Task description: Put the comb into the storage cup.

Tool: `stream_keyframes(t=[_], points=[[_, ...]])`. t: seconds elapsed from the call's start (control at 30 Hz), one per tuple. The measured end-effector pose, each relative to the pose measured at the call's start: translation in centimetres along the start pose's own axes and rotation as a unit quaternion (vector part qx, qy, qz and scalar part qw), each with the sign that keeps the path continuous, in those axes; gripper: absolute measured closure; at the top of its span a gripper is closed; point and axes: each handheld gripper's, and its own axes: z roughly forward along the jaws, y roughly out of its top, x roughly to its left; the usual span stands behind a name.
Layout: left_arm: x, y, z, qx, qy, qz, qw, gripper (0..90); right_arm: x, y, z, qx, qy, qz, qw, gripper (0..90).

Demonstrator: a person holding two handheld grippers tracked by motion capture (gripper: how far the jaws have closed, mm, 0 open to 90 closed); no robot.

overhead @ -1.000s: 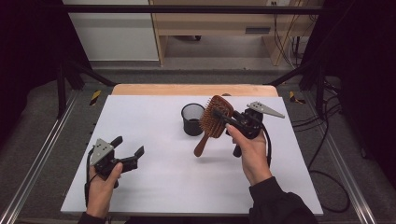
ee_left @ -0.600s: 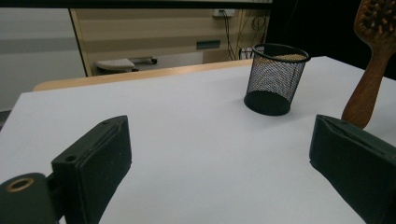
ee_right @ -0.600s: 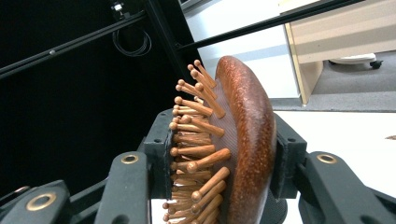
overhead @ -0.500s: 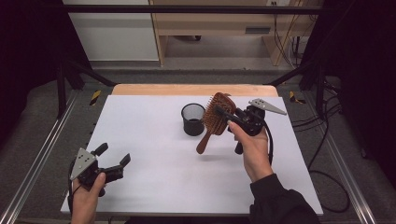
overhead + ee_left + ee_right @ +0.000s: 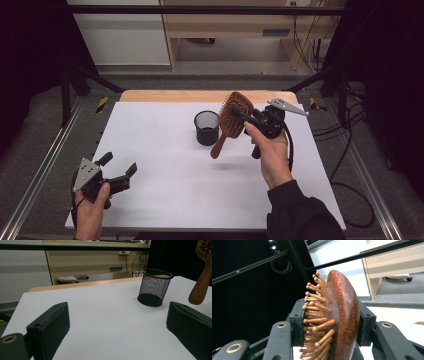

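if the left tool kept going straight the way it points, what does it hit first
Probably the black mesh cup: it stands ahead between the open jaws of the left tool, slightly toward the right jaw, with bare table before it. Depth is unclear, so it might narrowly pass.

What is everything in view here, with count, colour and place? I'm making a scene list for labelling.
hairbrush: 1, brown wood with wooden pins, held off the table by its head, handle hanging down beside the cup
mesh cup: 1, black, upright on the table near the middle of its far half
table: 1, white top with a wooden far edge
cabinet: 1, light wood, on the floor behind the table
frame bar: 1, black, across the top of the high view
right hand-held gripper: 1, black, shut on the hairbrush head
left hand-held gripper: 1, black, open, over the table's near left corner
hands: 2, right, left
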Motion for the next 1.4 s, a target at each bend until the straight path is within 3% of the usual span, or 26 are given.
stream_keyframes(t=[0.6,1.1,1.4], points=[[-0.1,-0.1,0.1,-0.001,-0.003,0.001,1.0000,5.2,0.6,2.1,0.3,-0.014,0.002,-0.003,0.9999,52.3],[0.0,-0.2,0.1,-0.006,0.002,0.006,1.0000,5.1,1.6,3.5,2.0,-0.025,0.011,0.003,0.9996,52.3],[0.2,-0.2,0.3,-0.009,0.004,-0.002,1.0000,1.2,2.3,5.0,3.0,-0.040,0.009,0.004,0.9992,52.3]])
